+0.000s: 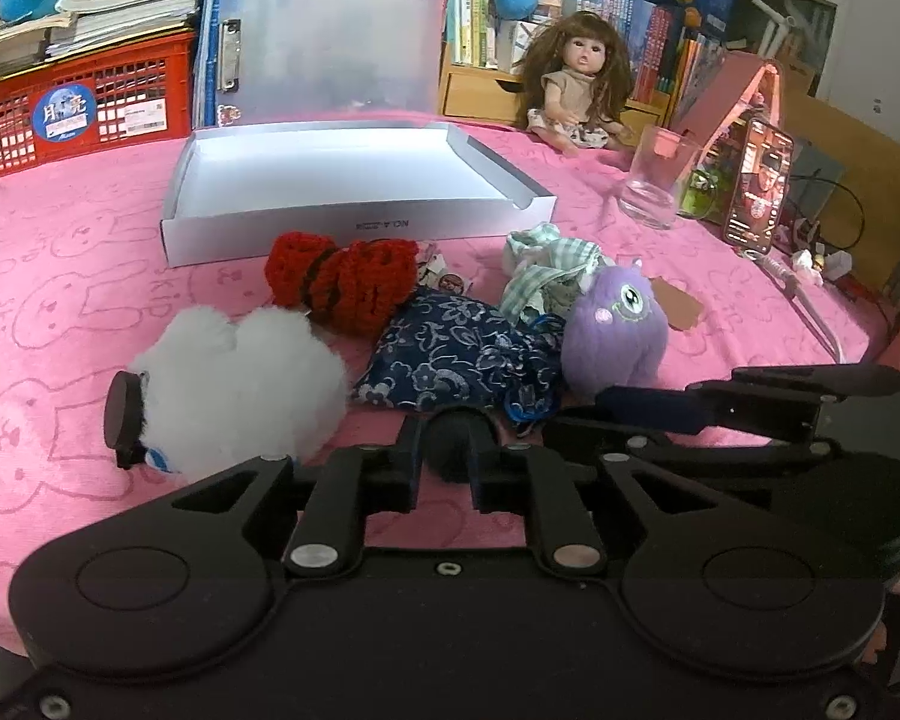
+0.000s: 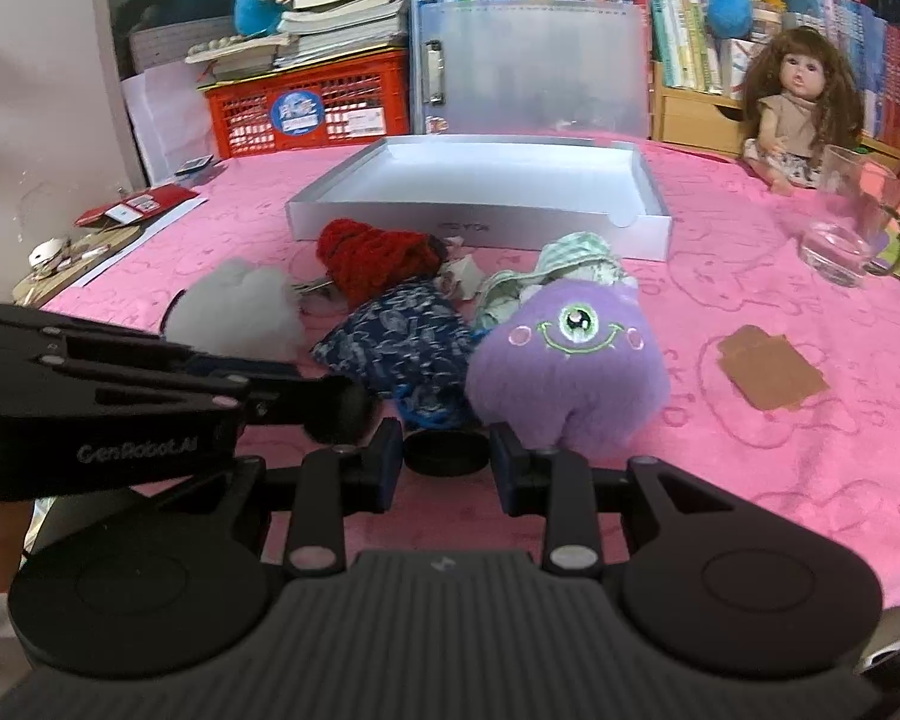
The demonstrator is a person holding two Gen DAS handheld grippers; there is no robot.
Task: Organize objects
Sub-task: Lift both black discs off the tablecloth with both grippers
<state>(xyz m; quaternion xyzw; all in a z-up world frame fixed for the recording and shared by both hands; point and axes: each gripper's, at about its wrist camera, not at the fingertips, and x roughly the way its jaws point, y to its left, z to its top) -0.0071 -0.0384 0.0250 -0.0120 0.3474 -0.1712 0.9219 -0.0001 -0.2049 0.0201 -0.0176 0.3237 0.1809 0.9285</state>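
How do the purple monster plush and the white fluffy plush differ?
The purple monster plush is purple with one embroidered eye and a green smile; the white fluffy plush is plain white, no face visible. Purple sits on the pile's right end, white on its left. Both are soft toys lying outside the box.

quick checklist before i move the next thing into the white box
1. White box open, bare inside: ok.
2. Right gripper fingers closed on black disc: ok.
3. Left gripper hold on dark round thing: cannot tell.
4. Grippers clear of each other: not ok, their tips nearly meet.
5. Glass standing apart from purple plush: ok.
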